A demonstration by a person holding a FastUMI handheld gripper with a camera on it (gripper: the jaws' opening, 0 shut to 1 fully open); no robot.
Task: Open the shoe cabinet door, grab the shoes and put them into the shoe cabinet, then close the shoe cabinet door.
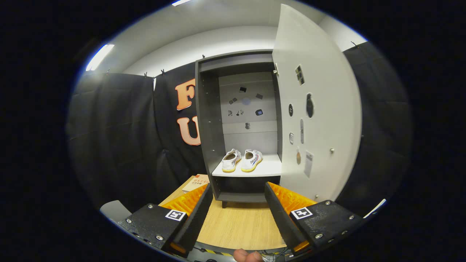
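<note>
Gripper view, one entry per item.

Hand-held gripper (pixel 236 203): fingers spread wide, nothing between them, held back from the cabinet above the table. A fingertip of the person holding it shows just below the fingers.

Table (pixel 240 225): light wood grain, bare between the fingers. It carries the cabinet at its far end.

Shoe cabinet (pixel 209 120): dark frame, pale back panel with a few small stickers, standing upright beyond the fingers.

Cabinet door (pixel 320 109): pale, hinged on the right side of the cabinet, swung fully open toward the viewer. Stickers dot its inner face, and a small knob (pixel 331 150) sits near its free edge.

Shoes (pixel 242 160): one pair, white canvas with yellowish soles, side by side on the white shelf (pixel 269 169) inside the cabinet, heels toward the viewer, touching or nearly so.

Booklet (pixel 196 182): flat on the table, left of the cabinet, partly behind the left finger.

Judgement: shoes appear stowed; the closing of the door looks like the step left. The door should be light and stiff and swing freely on its hinges. The knob is small and may slip between the fingers; pushing on the flat panel near the free edge seems the safer contact.
</note>
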